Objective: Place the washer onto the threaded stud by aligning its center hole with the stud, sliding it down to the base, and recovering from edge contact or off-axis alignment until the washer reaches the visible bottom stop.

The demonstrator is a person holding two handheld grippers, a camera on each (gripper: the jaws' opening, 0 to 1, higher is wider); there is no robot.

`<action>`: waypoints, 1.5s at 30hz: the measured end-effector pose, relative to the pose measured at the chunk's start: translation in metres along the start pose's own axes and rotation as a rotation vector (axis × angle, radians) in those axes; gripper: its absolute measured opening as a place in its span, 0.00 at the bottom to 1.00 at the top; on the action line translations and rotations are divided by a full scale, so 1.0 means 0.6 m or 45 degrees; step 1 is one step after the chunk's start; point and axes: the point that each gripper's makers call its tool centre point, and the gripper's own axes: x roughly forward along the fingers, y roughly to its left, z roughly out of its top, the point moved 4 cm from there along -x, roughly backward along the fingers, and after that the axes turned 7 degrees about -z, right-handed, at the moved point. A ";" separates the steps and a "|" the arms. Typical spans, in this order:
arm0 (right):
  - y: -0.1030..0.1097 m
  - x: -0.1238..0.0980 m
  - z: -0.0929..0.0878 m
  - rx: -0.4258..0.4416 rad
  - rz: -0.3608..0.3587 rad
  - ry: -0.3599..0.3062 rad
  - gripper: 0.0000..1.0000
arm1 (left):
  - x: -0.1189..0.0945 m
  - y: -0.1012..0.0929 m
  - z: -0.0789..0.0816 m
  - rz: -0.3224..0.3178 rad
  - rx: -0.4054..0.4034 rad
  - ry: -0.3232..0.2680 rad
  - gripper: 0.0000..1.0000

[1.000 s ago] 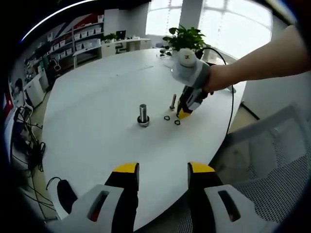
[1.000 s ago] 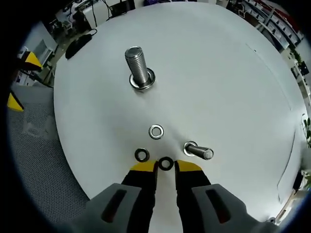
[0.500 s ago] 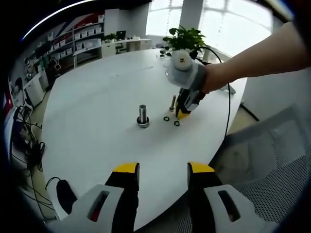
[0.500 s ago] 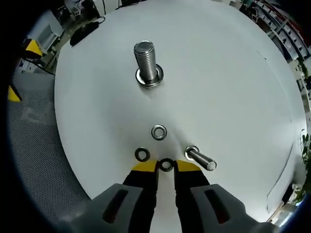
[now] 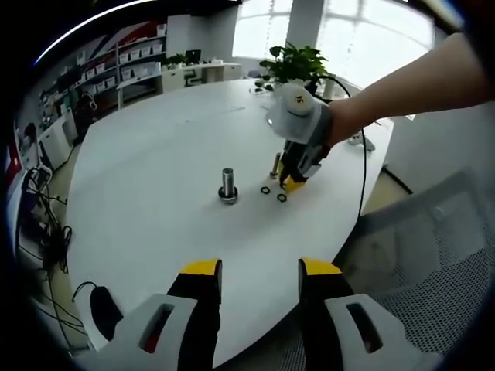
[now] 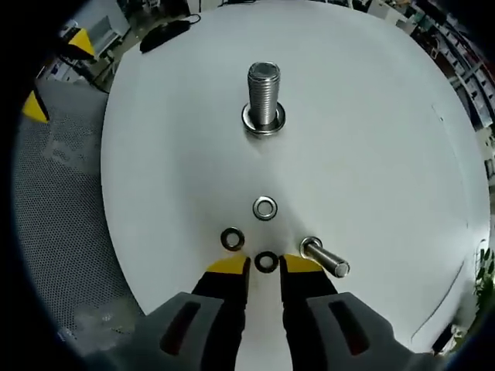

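While the right gripper (image 6: 265, 267) sits at the bottom centre of the right gripper view, its yellow-tipped jaws stand a little apart with a dark washer (image 6: 266, 261) lying flat on the white table (image 6: 170, 154) between the tips; whether the tips touch its rim I cannot tell. Just up and left of it lies a second dark washer (image 6: 232, 239), and a bright silver washer (image 6: 265, 208) lies a little higher, near frame centre. To the lower right a small bolt (image 6: 325, 258) stands tilted toward the camera. Farthest off, in the upper middle, the large threaded stud (image 6: 264, 99) rises upright from its flanged base, well apart from the loose rings.

Judging by its look, the washer is thin, stiff, light metal, smooth enough to skid on the tabletop, and lying flat it offers little to pinch. Taking it across opposite points of the outer rim seems best, leaving the centre hole free for the stud.

Low in the left gripper view, the left gripper (image 5: 254, 278) hangs with jaws wide apart and empty, near the table's edge.
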 end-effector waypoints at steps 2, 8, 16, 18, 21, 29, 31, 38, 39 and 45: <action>0.002 0.000 0.001 -0.039 0.004 0.002 0.19 | 0.000 0.000 0.001 -0.001 -0.001 -0.003 0.38; 0.001 -0.001 -0.002 -0.101 0.029 -0.016 0.20 | 0.000 -0.001 0.001 -0.004 -0.002 -0.006 0.38; -0.002 0.002 0.004 -0.132 0.005 0.075 0.15 | 0.000 -0.001 0.000 -0.005 0.000 0.000 0.38; -0.001 -0.001 0.003 -0.088 -0.001 0.072 0.15 | -0.001 -0.001 0.001 -0.003 0.000 -0.005 0.38; 0.000 -0.001 0.003 -0.060 -0.025 0.060 0.14 | -0.001 -0.001 0.001 -0.004 0.000 -0.005 0.38; 0.001 -0.002 -0.004 0.052 -0.077 0.008 0.14 | -0.001 -0.003 0.002 -0.005 0.004 -0.004 0.38; 0.001 -0.002 -0.006 0.097 -0.094 -0.010 0.14 | 0.000 -0.003 0.000 -0.005 0.005 -0.001 0.38; 0.000 -0.014 -0.024 0.201 -0.053 -0.026 0.14 | 0.001 -0.004 0.000 -0.010 0.004 0.002 0.37; 0.000 -0.017 -0.025 0.210 -0.056 -0.026 0.14 | 0.001 -0.005 0.001 -0.010 0.008 0.004 0.37; -0.017 -0.048 -0.020 0.244 -0.091 -0.053 0.14 | 0.001 -0.006 0.001 -0.010 0.013 0.003 0.37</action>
